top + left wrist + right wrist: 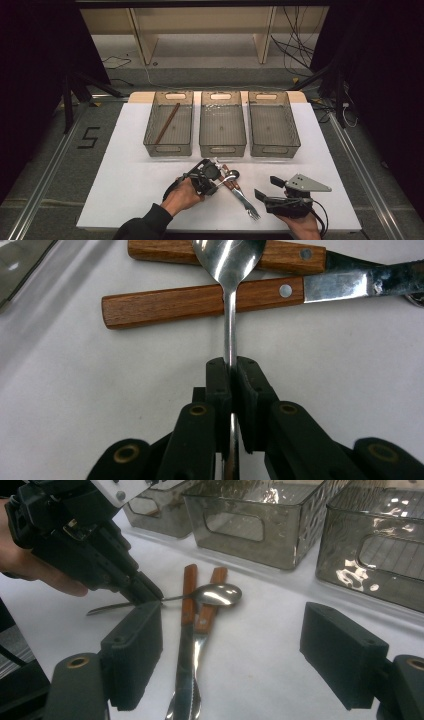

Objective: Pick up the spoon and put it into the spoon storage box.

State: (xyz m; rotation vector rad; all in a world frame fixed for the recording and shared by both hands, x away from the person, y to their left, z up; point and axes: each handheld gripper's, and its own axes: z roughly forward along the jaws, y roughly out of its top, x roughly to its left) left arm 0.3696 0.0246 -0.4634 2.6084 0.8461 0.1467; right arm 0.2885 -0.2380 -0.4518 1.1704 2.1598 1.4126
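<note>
Sorting cutlery into three bins (222, 145) at 12 o'clock of the table (125, 185). Left gripper (218, 178) pinches the spoon (229, 260) by its neck, bowl resting across two wooden handles (165, 304). Lift straight up to avoid dragging them. Right gripper (230, 665) gapes, idle at 4 o'clock.

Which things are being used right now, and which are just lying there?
In use:
left gripper, shut on the spoon

Just lying about:
two wooden-handled pieces of cutlery under the spoon
three bins
brown stick in the left bin
right gripper, open, holding nothing
</note>
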